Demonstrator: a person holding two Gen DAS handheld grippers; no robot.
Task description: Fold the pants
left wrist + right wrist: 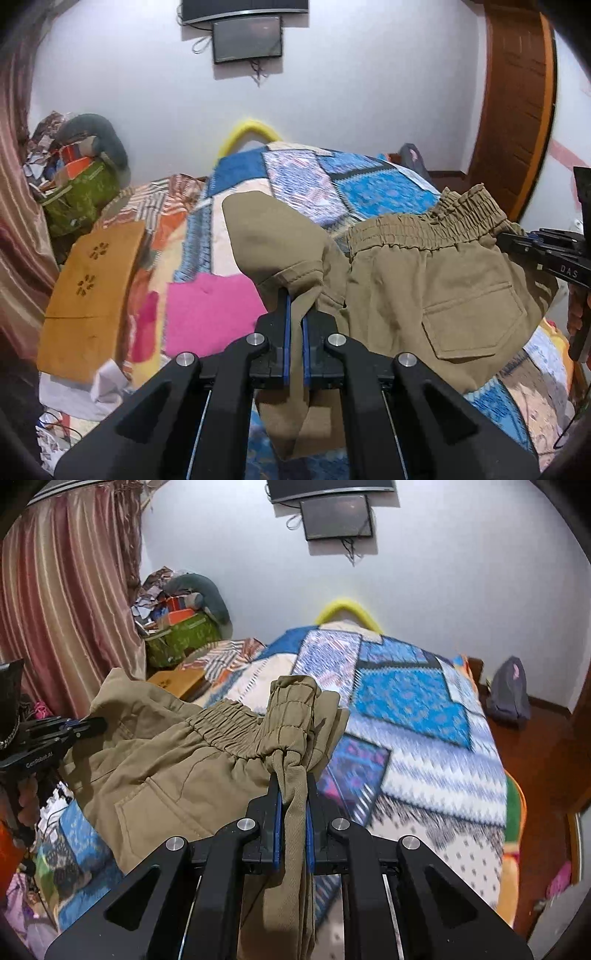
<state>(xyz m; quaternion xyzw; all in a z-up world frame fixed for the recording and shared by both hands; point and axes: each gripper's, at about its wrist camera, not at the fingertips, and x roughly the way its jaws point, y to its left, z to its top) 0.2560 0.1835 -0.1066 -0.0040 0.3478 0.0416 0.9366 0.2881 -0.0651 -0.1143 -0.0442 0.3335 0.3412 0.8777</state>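
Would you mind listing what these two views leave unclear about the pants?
- Pants legs: left wrist view, hidden below the left hand-held gripper.
- Waistband end: right wrist view, bunched inside the right hand-held gripper.
- Quilt pattern: right wrist view, blurred.

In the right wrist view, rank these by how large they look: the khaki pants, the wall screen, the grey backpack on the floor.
1. khaki pants, by far the largest, though they hang right at the camera, held by the right gripper.
2. wall screen.
3. grey backpack; it looks close to the screen in size, so their order is unsure.
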